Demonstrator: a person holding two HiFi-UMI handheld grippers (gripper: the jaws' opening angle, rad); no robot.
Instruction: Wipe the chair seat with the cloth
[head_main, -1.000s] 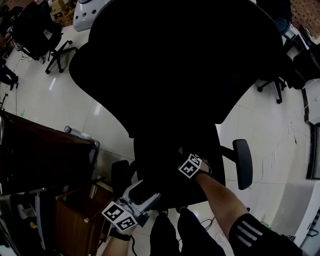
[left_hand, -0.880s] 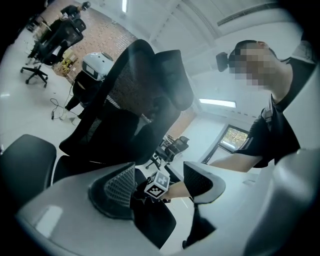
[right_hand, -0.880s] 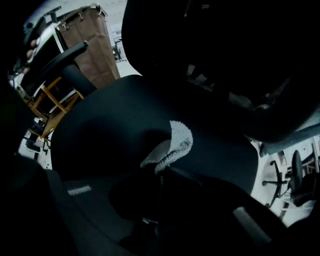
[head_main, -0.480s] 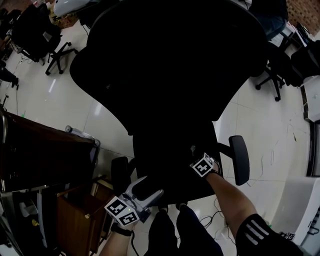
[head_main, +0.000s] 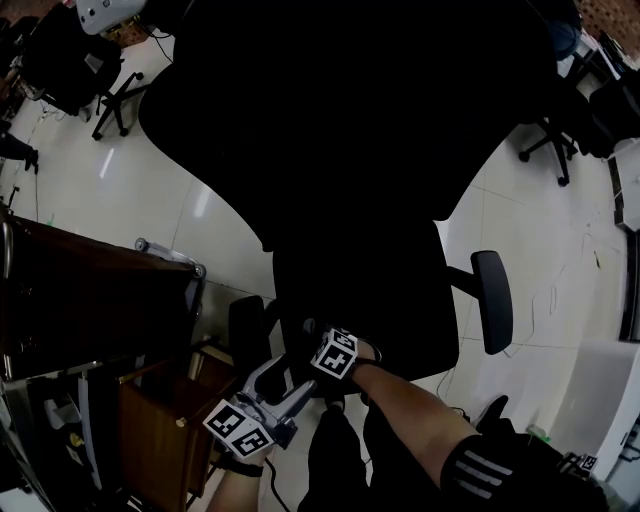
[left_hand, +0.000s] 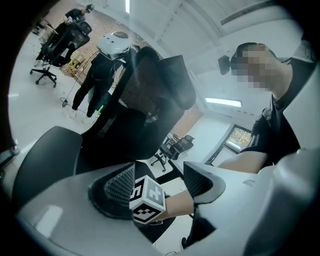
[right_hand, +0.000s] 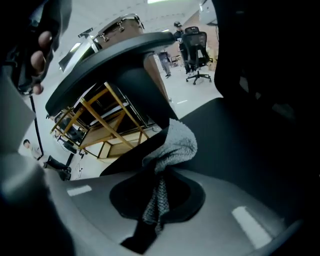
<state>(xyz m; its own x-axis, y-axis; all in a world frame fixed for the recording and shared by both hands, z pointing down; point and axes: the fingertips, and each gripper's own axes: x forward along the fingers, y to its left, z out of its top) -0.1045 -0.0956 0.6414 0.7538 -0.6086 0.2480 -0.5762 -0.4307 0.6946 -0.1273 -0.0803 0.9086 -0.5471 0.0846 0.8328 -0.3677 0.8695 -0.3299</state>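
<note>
The black office chair fills the head view, its seat (head_main: 380, 310) below the tall backrest (head_main: 350, 120). My right gripper (head_main: 335, 353) rests at the seat's front left edge, its jaws lost against the dark seat. In the right gripper view the right gripper (right_hand: 161, 182) is shut on a grey cloth (right_hand: 172, 142), which bunches up on the black seat (right_hand: 240, 140). My left gripper (head_main: 272, 388) hovers just off the front left corner. Seen from its own camera, the left gripper (left_hand: 157, 182) is open and holds nothing, with the right gripper's marker cube (left_hand: 148, 200) beyond its jaws.
The chair's armrests (head_main: 492, 300) (head_main: 245, 340) flank the seat. A dark desk (head_main: 80, 310) and a wooden shelf unit (head_main: 150, 420) stand close at the left. Other office chairs (head_main: 75, 60) (head_main: 560, 140) stand on the white tiled floor (head_main: 120, 190).
The right gripper, with the cloth, went slightly right on the seat, then swept back left and toward the front edge, ending beside the left gripper. The left gripper barely moved.
</note>
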